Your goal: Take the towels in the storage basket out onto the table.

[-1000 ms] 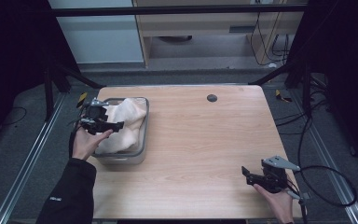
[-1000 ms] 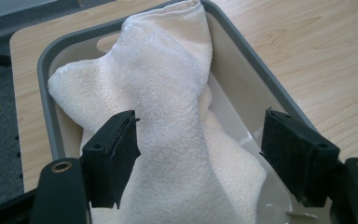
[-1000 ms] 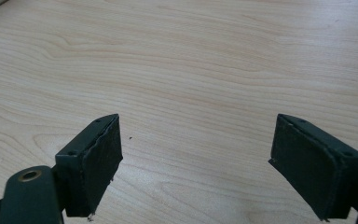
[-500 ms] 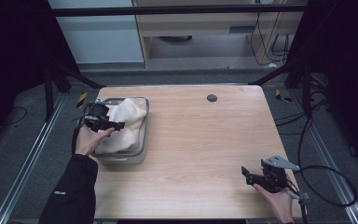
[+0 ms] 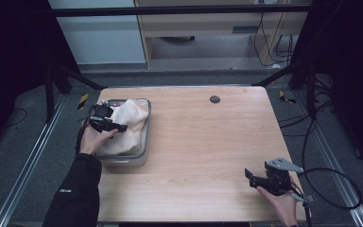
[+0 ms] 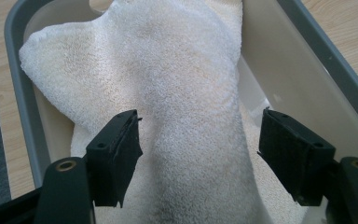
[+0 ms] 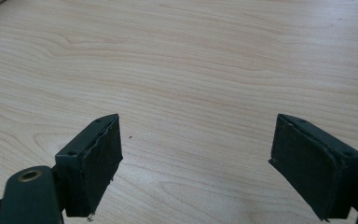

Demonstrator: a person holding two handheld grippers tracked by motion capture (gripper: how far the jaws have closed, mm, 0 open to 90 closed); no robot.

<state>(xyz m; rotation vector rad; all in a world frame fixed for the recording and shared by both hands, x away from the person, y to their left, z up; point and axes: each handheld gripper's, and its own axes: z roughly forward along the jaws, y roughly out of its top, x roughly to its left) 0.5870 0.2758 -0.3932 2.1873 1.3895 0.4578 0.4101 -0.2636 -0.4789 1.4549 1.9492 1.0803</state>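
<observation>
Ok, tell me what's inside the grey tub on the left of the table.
A crumpled white towel fills most of the grey tub, with the left tongs open astride a raised fold. Bare pale wall shows beside it. Anything beneath the towel is covered.

**Table layout — items by position**

Table (image 5: 194, 142): stands at centre, with a cabinet (image 5: 203, 23) behind its far edge.
Tray (image 5: 146, 137): on the table's left side, toward the far corner.
Towel (image 5: 127, 123): in the tray, heaped, its folds reaching the tray's far wall.
Left gripper (image 6: 198, 140): over the tray's left part, jaws either side of a towel ridge.
Right gripper (image 5: 250, 176): near the table's front right corner — well apart from the tray.
Round grommet (image 5: 214, 99): on the table's far edge, right of the tray.
</observation>
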